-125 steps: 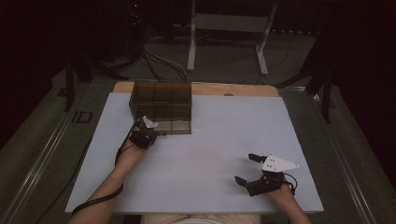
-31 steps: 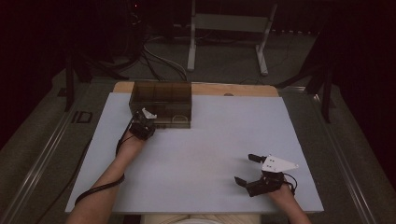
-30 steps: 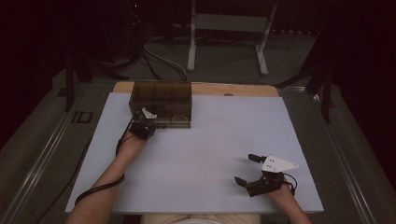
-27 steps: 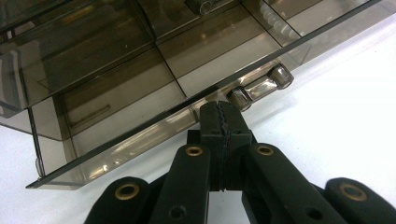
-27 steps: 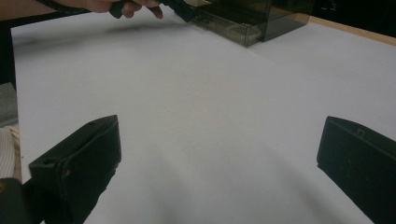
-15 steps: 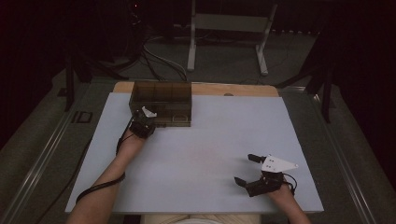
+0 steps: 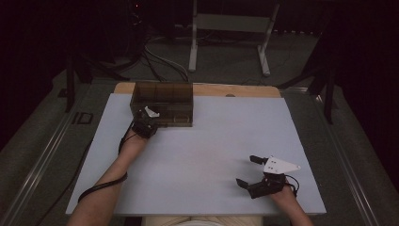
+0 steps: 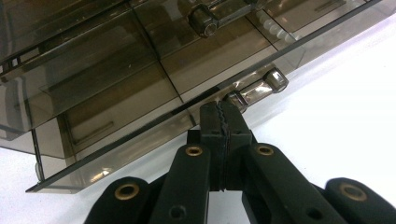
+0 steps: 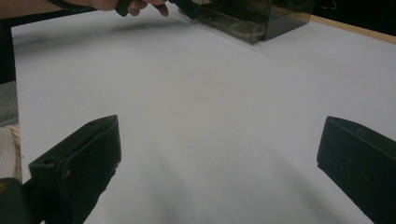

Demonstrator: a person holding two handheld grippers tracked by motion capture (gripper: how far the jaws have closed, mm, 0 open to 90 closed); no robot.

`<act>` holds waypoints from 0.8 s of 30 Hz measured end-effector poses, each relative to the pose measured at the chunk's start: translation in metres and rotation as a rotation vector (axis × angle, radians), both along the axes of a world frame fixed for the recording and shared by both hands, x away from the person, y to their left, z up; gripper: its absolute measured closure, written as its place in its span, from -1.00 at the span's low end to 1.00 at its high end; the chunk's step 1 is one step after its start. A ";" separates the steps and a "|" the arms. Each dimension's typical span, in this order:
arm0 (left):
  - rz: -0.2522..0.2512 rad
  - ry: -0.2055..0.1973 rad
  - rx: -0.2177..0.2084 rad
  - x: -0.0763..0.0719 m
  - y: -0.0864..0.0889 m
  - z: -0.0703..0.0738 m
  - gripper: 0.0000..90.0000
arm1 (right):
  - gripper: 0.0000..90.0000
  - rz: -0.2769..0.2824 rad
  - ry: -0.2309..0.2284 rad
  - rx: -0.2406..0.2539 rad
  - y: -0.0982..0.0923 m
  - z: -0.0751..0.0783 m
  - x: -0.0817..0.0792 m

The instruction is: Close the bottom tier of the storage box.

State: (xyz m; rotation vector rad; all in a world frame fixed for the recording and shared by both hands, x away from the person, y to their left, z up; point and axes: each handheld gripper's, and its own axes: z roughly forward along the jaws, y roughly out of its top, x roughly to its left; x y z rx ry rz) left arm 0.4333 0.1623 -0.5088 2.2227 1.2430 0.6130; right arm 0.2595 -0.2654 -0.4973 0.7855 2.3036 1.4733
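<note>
Two jaws of the left gripper [image 8: 223, 122] were pressed flat together with nothing between them, tips right at the small bar handle [image 8: 258, 88] on the lowest drawer of the smoky plastic drawer box [image 7: 163, 102]. That handle looked like the only sensible hold: stiff, narrow, glossy, probably slippery, so the jaws would need to pinch it squarely. The box looked light and hard, thin-walled, likely to slide on the tabletop [image 7: 202, 155] if the drawer got tugged without bracing. It sat at the far edge, toward the far left corner. The right gripper [image 7: 251, 172] rested near the near right corner, well apart, jaws spread wide and empty.
</note>
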 end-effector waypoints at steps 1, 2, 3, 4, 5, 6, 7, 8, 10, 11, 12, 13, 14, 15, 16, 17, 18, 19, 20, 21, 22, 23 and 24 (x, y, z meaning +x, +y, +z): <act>0.001 0.000 -0.002 0.000 0.000 0.000 1.00 | -1.00 -0.001 0.001 0.001 0.000 0.000 0.000; 0.001 0.004 -0.002 0.001 0.000 0.000 1.00 | -1.00 -0.001 0.000 0.002 0.000 0.000 0.000; 0.001 0.001 0.002 0.001 0.000 0.000 1.00 | -1.00 -0.001 0.001 0.002 0.000 0.000 0.000; 0.004 -0.006 0.005 0.001 0.000 0.000 1.00 | -1.00 0.000 0.001 0.002 0.000 0.000 0.000; 0.006 -0.006 0.003 0.001 0.001 0.000 1.00 | -1.00 0.001 0.000 0.000 0.000 0.000 0.000; 0.008 -0.008 0.005 0.002 0.001 0.001 1.00 | -1.00 0.001 0.000 0.000 0.000 0.000 0.000; 0.010 -0.010 0.001 0.002 0.001 0.001 1.00 | -1.00 0.001 0.000 0.001 0.000 0.000 0.000; 0.011 -0.007 0.000 0.003 0.002 0.001 1.00 | -1.00 0.000 0.000 0.001 0.000 0.000 0.000; 0.015 -0.013 0.004 0.003 0.002 0.001 1.00 | -1.00 0.000 0.002 0.001 0.000 0.000 0.000; 0.015 -0.021 0.010 0.003 0.001 0.001 1.00 | -1.00 0.000 0.003 0.001 0.000 0.000 0.000; 0.015 -0.021 0.010 0.003 0.001 0.001 1.00 | -1.00 0.000 0.003 0.001 0.000 0.000 0.000; 0.021 -0.040 0.023 0.003 0.001 0.001 1.00 | -1.00 0.001 0.003 0.000 0.000 0.000 0.000; 0.028 -0.046 0.017 0.003 0.001 0.001 1.00 | -1.00 0.002 0.002 0.000 0.000 0.000 0.000; 0.030 -0.044 0.015 0.004 0.002 0.002 1.00 | -1.00 0.001 0.002 0.001 0.000 0.000 0.000; 0.031 -0.046 0.019 0.005 0.002 0.002 1.00 | -1.00 0.000 0.002 0.001 0.000 0.000 0.000; 0.033 -0.046 0.018 0.005 0.002 0.002 1.00 | -1.00 -0.001 0.003 0.001 0.000 -0.001 0.000; 0.035 -0.043 0.015 0.006 0.002 0.002 1.00 | -1.00 0.000 0.003 0.000 0.000 -0.001 0.000; 0.037 -0.047 0.019 0.007 0.003 0.002 1.00 | -1.00 0.001 0.003 -0.001 0.000 -0.001 0.000; 0.039 -0.047 0.018 0.007 0.003 0.003 1.00 | -1.00 0.001 0.003 -0.001 0.000 -0.001 0.000; 0.037 -0.044 0.021 0.008 0.003 0.003 1.00 | -1.00 0.001 0.003 -0.001 0.000 -0.001 0.000; 0.041 -0.048 0.023 0.008 0.003 0.003 1.00 | -1.00 0.000 0.003 0.000 0.000 0.000 0.000; 0.043 -0.048 0.018 0.009 0.004 0.003 1.00 | -1.00 -0.001 0.003 0.001 0.000 -0.001 0.000; 0.046 -0.048 0.015 0.009 0.004 0.003 1.00 | -1.00 0.000 0.002 0.001 0.000 -0.001 0.000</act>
